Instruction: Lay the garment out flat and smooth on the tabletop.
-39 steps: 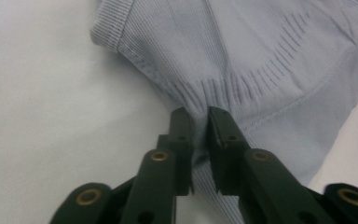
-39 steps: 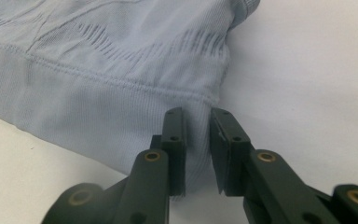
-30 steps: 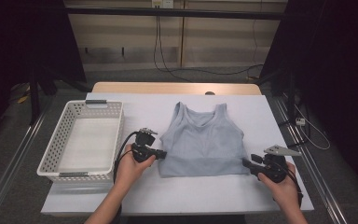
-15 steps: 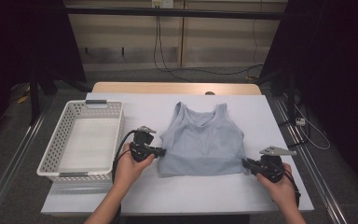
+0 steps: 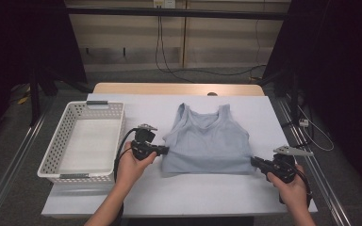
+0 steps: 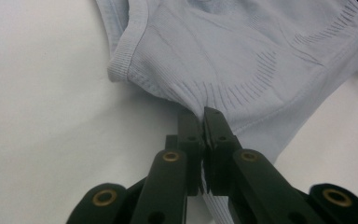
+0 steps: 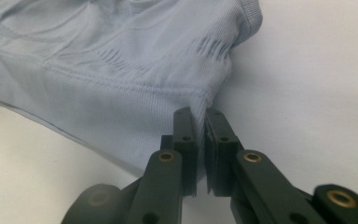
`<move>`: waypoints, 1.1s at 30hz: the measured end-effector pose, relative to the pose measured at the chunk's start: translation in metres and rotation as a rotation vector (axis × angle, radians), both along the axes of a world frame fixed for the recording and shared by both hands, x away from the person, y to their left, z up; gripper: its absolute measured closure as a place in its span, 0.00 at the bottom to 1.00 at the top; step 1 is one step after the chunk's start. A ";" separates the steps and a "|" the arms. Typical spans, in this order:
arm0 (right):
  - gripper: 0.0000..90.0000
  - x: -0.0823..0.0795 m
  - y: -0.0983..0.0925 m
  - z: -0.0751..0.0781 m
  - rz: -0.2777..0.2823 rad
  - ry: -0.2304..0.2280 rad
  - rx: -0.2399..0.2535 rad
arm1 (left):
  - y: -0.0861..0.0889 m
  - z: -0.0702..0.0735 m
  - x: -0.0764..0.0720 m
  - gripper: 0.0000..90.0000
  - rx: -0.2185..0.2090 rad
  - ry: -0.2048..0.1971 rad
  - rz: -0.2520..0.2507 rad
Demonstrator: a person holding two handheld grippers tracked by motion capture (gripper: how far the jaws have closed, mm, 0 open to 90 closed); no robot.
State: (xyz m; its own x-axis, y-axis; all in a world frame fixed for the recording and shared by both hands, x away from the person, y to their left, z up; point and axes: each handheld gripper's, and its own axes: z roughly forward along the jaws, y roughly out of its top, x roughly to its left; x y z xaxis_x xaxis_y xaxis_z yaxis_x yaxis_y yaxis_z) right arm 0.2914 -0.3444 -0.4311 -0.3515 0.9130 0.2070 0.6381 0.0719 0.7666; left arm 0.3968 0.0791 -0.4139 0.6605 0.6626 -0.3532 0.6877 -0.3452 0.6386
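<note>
On the white table (image 5: 202, 193), we pinch the pale blue tank top (image 5: 207, 143) at both side edges, left gripper (image 5: 166, 150) and right gripper (image 5: 253, 162), whose jaws have just been closing on fabric. Next, we judge, comes an even lift to fold it.

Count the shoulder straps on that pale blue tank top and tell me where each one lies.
2. The left strap and the right strap lie flat at the far end of the tank top, either side of the neckline, pointing away from the person.
</note>
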 end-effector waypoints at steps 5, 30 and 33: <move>0.94 -0.004 -0.001 0.002 0.015 0.006 0.011 | 0.001 0.000 -0.001 0.97 -0.001 0.018 -0.002; 0.93 -0.015 -0.008 0.000 0.026 0.015 0.058 | 0.002 0.007 -0.009 0.97 -0.008 0.053 -0.037; 0.93 -0.016 -0.008 0.000 0.028 0.012 0.052 | 0.003 0.008 -0.011 0.97 -0.011 0.056 -0.038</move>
